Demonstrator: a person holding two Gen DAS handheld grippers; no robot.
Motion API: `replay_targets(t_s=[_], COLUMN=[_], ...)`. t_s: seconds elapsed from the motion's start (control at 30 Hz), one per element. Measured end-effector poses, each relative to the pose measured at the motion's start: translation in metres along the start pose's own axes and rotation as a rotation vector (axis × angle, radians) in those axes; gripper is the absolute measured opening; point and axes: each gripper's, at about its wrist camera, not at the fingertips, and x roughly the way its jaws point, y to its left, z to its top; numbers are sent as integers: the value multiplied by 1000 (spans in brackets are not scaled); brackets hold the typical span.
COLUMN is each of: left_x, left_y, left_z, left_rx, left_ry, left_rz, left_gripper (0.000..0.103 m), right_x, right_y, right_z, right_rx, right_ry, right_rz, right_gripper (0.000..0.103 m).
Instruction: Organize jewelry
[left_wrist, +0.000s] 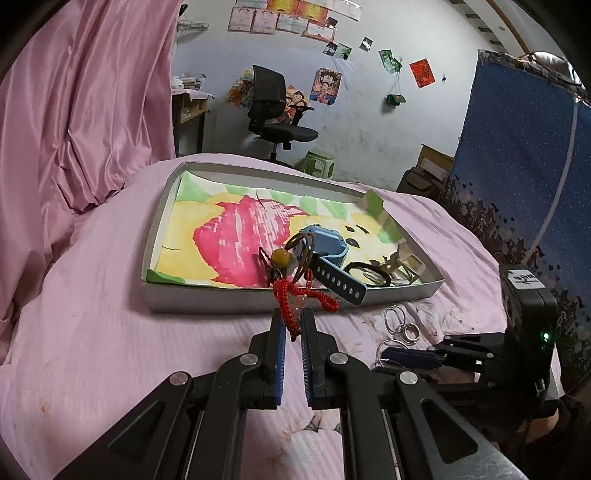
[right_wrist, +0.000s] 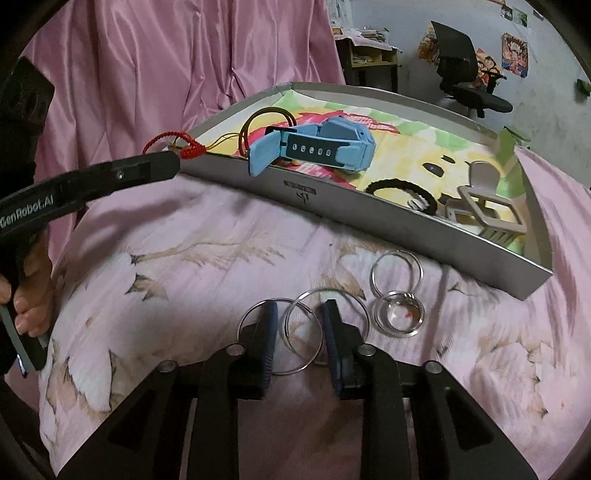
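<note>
Left wrist view: the left gripper (left_wrist: 293, 325), bottom centre, pinches a red cord (left_wrist: 286, 308) whose amber bead (left_wrist: 280, 256) and brown loops dangle over the box's (left_wrist: 207, 299) near wall; a blue watch (left_wrist: 325, 245) lies inside, centre frame. Right wrist view: the right gripper (right_wrist: 299, 317), low centre, has its fingers spread wide around a wire ring (right_wrist: 327, 326) flat on the pink quilt (right_wrist: 184, 240), while more rings (right_wrist: 397, 275) lie just right, below the box.
</note>
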Motion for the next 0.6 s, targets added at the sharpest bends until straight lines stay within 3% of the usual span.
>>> replay_targets(t_s=[0.07,0.27,0.6], left_x=[0,-2,-8], left_y=[0,-1,9], left_z=[0,1,23], left_rx=[-1,-4,-49], left_ry=[1,-20,-102], left_rz=[1,2,30], left_gripper=[8,8,8], right_x=[2,-6,-60], right_y=[0,1,-6], right_z=[1,0,20], right_rx=[4,5,15], right_ry=[-2,-56,-314], right_rz=[20,37,-35], right_gripper=[6,4,3])
